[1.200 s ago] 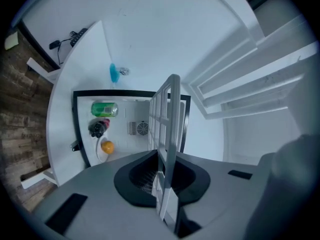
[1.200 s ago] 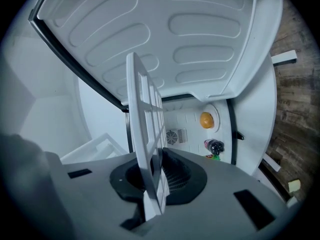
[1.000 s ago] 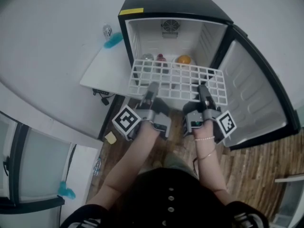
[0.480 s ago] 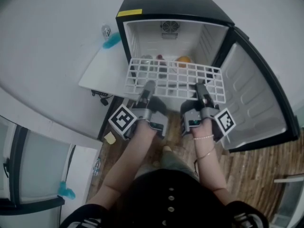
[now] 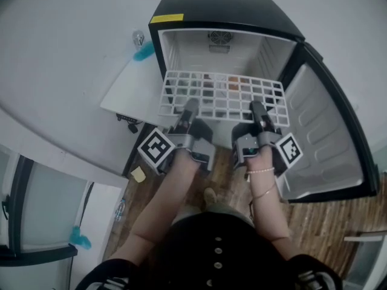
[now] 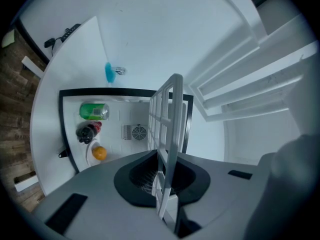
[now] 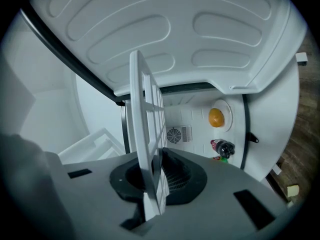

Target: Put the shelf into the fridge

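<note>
White grid shelf (image 5: pixel 222 95). Fridge (image 5: pixel 224 8) blk outside, white inside, yellow sticker (image 5: pixel 167 18) on top. L gripper (image 5: pixel 190 109) & R gripper (image 5: pixel 259 110) grey w/ blk-wht square markers. Green can (image 6: pixel 93 111), dark bottle (image 6: pixel 87 132) w/ red, orange fruit (image 6: pixel 99 153). Brown wood floor (image 5: pixel 314 222).

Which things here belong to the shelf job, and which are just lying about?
In the job: shelf, fridge, left hand-held gripper, right hand-held gripper, both shut on the shelf.
Lying about: green can, dark bottle, orange in the fridge; blue item beside it.
</note>
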Motion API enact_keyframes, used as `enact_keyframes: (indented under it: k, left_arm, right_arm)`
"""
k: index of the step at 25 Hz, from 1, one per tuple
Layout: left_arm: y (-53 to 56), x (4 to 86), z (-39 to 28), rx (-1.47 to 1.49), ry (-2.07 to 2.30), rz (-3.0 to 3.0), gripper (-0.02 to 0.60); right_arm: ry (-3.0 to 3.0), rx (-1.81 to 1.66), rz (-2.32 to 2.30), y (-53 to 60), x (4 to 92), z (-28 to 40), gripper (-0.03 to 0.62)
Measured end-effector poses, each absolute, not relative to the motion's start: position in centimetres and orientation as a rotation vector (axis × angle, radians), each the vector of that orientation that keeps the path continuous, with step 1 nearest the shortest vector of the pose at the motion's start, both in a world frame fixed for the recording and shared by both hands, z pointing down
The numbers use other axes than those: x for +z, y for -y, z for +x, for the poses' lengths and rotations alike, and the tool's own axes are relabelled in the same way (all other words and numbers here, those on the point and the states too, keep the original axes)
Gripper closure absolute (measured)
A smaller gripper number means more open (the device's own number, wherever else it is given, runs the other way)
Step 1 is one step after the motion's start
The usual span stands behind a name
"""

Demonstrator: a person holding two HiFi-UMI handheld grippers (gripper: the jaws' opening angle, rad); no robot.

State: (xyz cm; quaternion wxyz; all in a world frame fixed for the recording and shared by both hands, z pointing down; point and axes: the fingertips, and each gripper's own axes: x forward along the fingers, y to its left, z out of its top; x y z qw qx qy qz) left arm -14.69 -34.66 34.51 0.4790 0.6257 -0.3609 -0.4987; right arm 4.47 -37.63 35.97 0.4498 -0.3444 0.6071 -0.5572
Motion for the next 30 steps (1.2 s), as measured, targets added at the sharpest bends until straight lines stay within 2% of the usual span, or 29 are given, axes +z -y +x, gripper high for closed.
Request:
enact_keyframes:
  k: [30]
  left_arm:
    - [37.1,38.3,-14.4,-1.168,0.906,1.458,0.548]
  right_arm:
    - [-1.475,-1.437,-0.912,41.2,39.2,4.3,0.559]
